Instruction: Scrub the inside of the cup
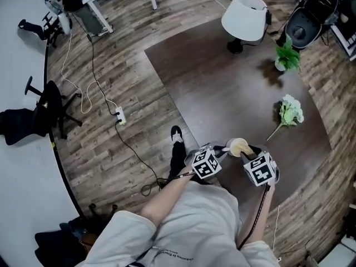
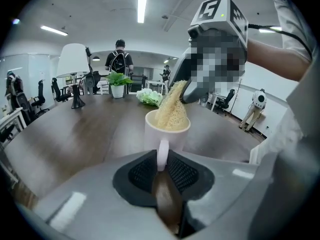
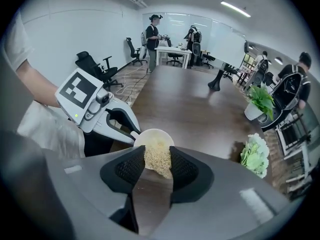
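A white cup [image 2: 166,130] stands over the near edge of the dark table [image 1: 222,88]. My left gripper [image 2: 161,164] is shut on its handle. A tan fibrous scrubber [image 3: 157,159] is pinched in my right gripper [image 3: 152,170], and its lower end sits inside the cup [image 3: 152,136]. In the head view both grippers meet at the cup [image 1: 239,147], the left gripper [image 1: 219,152] on its left and the right gripper [image 1: 251,152] on its right. The scrubber [image 2: 172,108] rises above the rim.
On the table lie a white flower bunch [image 1: 289,111], a small potted plant [image 1: 286,54] and a lamp with a white shade [image 1: 245,16]. A power strip and cable [image 1: 119,115] lie on the wood floor. Office chairs and people stand in the background.
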Demonstrator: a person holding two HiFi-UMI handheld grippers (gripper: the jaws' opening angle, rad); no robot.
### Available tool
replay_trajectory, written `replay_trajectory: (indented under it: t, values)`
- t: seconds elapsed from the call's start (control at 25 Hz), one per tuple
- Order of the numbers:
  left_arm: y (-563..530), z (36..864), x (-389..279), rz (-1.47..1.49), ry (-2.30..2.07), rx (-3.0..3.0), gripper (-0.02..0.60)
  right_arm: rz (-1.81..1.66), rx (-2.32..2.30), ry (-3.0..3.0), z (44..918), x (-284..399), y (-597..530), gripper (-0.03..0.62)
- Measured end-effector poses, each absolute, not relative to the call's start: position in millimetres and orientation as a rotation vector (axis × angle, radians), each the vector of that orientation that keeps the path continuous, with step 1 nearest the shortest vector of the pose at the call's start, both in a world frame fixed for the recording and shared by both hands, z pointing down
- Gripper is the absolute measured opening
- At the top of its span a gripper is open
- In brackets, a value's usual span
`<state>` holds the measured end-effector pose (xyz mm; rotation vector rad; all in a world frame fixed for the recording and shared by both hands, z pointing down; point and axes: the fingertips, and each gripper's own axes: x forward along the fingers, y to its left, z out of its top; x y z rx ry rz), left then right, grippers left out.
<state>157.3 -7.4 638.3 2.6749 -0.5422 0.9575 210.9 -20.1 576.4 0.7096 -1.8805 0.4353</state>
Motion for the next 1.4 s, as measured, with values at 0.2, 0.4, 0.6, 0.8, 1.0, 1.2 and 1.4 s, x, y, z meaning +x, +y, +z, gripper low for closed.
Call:
replay_trajectory:
  t: [0.2, 0.4, 0.6, 0.8, 1.0, 1.2, 1.4]
  values:
    - [2.4, 636.6, 165.2, 0.938, -0.522, 2.659, 0.06, 0.444, 0.677, -1.843, 595.5, 209.3, -14.8, 0.176]
    - [0.7, 634.9, 166.1, 0.915, -0.52, 2.662, 0.061, 0.413, 0.652, -1.821, 604.1, 199.8, -19.3, 0.175]
    - [-0.1, 635.5, 167.3, 0.901, -0.517, 2.656, 0.061, 0.382, 0.6, -1.763, 618.4, 193.6, -19.2, 0.173]
    - [0.0, 634.6, 167.3, 0.888, -0.512, 2.656, 0.063, 0.384, 0.587, -1.731, 627.2, 191.6, -23.2, 0.17]
    - [2.4, 634.0, 168.7, 0.89, -0.48, 2.663, 0.061, 0.403, 0.602, -1.735, 621.8, 189.7, -25.5, 0.172]
    - [7.1, 632.0, 174.7, 0.881, -0.445, 2.678, 0.06, 0.401, 0.61, -1.752, 603.2, 189.5, -30.9, 0.17]
    - [13.0, 630.4, 183.3, 0.874, -0.409, 2.688, 0.054, 0.382, 0.702, -1.777, 594.3, 193.9, -42.4, 0.17]
